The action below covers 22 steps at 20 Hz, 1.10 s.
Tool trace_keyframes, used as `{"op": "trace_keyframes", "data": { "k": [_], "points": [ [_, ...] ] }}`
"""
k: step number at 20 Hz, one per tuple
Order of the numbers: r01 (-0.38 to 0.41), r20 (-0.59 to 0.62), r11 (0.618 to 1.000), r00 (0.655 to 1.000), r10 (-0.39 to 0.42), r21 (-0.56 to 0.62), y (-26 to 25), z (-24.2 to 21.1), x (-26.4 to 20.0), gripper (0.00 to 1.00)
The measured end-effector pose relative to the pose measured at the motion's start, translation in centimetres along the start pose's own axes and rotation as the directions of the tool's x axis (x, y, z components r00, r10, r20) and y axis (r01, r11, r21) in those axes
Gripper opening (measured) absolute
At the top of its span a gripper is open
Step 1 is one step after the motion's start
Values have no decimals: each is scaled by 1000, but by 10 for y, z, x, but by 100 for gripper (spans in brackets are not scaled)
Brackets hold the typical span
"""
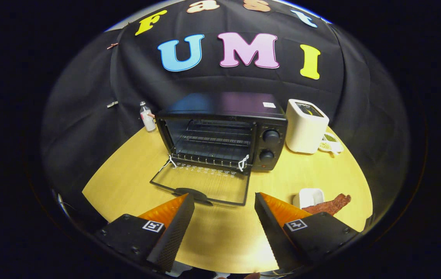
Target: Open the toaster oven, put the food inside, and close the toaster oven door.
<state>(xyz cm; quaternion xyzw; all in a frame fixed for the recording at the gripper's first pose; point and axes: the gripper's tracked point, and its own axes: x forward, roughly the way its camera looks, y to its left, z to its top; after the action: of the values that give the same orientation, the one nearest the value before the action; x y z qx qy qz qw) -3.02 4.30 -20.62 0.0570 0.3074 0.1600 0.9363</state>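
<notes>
We see the gripper held above the near part of the round wooden table, its two fingers spread wide apart with nothing between them. Just beyond the right finger lies a strip of reddish-brown food, touching or just beside a small white dish. Ahead of the fingers the toaster oven stands with its glass door folded down flat onto the table, the wire rack bare inside. Two knobs sit on its right panel. Right of it stands a white appliance; a small bottle stands at its left.
</notes>
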Motion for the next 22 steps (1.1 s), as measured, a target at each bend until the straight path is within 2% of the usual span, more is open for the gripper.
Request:
{"op": "trace_keyframes", "data": {
  "k": [8,14,20,22],
  "points": [
    [9,-51,999,999,-8,36,-113,-7,-37,98],
    [38,-149,992,989,-20,119,-203,-30,-27,97],
    [-20,-315,962,943,109,273,-246,-68,3,97],
    [-32,-342,944,928,150,327,-248,-74,14,91]
  ]
}}
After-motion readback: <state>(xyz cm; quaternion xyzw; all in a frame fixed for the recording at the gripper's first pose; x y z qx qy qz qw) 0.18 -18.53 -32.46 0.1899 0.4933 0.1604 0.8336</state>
